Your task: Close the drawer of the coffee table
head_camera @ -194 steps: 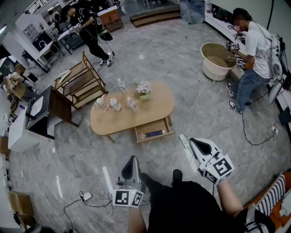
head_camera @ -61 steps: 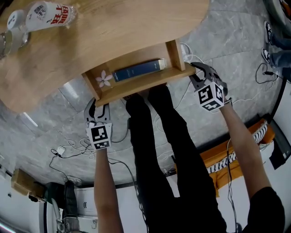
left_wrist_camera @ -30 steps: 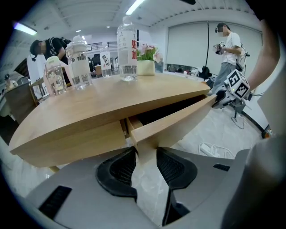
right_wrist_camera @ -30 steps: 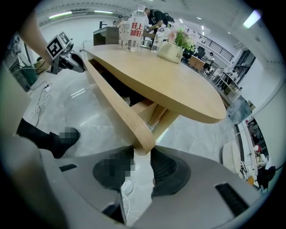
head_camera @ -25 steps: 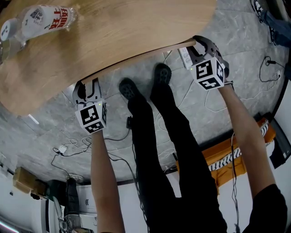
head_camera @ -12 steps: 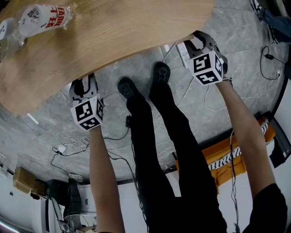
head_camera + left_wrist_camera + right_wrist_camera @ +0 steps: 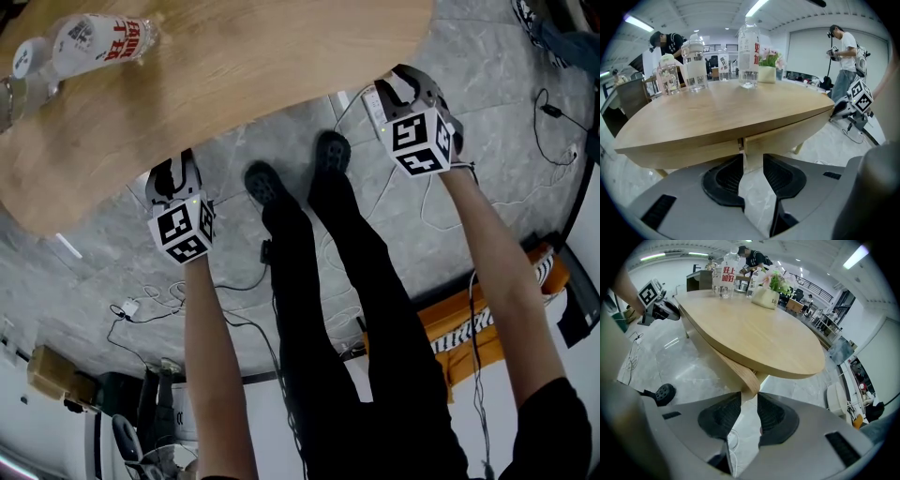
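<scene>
Sliding home under the tabletop, the drawer (image 7: pixel 787 136) had vanished from the head view. A couple of seconds earlier its open box, a blue book inside, jutted from the coffee table (image 7: pixel 234 66) towards the person. At this moment only the oval top and the bottle (image 7: pixel 89 42) lying on it showed there. From the two gripper views the wooden front sat flush beneath the top, with no gap visible along its upper edge.

The left gripper (image 7: pixel 173 171) had eased back from the rim it was tucked against a second earlier, and bare floor showed between it and the table. Its jaws were spread and closing, with nothing between them (only floor showed through the gap, and the seam at the drawer's end lay beyond the tips). The right gripper (image 7: pixel 392 86) stayed at the table's far end, its jaws partly apart. The corner of the front (image 7: pixel 736 369) stood right at their tips. Whether the pads touched it could not be told, and nothing looked pinched.

Judged from this, the push had done its work: the drawer looked fully shut, and all that remained was drawing both hands clear.
</scene>
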`<state>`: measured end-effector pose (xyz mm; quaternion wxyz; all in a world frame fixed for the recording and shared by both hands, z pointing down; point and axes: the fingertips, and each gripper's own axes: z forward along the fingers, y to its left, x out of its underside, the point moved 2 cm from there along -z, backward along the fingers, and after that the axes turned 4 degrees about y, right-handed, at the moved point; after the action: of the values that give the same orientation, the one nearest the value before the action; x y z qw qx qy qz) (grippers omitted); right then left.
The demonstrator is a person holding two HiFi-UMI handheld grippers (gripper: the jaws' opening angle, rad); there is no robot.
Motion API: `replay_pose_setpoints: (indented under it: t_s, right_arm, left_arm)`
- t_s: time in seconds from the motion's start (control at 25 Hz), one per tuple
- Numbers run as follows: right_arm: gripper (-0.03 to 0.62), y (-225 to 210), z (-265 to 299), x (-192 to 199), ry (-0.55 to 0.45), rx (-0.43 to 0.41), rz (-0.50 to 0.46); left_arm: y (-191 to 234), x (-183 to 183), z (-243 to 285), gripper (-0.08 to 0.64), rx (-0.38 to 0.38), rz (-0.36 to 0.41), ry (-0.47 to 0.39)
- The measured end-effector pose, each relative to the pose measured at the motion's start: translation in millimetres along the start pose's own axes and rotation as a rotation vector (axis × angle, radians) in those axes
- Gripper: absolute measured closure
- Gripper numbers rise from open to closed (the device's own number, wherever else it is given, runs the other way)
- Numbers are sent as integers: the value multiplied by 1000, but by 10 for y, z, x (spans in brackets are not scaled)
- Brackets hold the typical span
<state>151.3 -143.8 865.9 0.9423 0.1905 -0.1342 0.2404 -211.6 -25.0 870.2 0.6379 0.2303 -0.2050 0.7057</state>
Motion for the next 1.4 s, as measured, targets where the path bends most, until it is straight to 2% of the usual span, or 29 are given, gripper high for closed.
replay_pose_setpoints:
  t_s: [0.24, 0.4, 0.52, 0.68, 0.96, 1.16, 1.4]
  right_arm:
    - [502, 18, -405, 19, 8, -7, 12]
    - [517, 51, -844, -115, -17, -7, 40]
    - [526, 35, -1188, -361, -71, 0, 70]
    - [531, 31, -1729, -803, -136, -5, 98]
    - [535, -99, -2816, -1577, -274, 22, 157]
    - [535, -132, -3582, -1947, -358, 28, 192]
    - [538, -115, -4439, -2230, -468, -14, 332]
  left_arm:
    - [0, -44, -380, 419, -1, -1, 15]
    - [-64, -256, -804, 428, -4, -34, -22]
    - [-179, -543, -1136, 428, 5, -50, -81]
    - [-319, -978, -1691, 431, 15, -110, -171]
    - [-496, -1785, -2699, 447, 56, -121, -326]
    - [-506, -2244, -3380, 448, 76, -81, -426]
    - [-527, -2638, -4174, 482, 106, -24, -527]
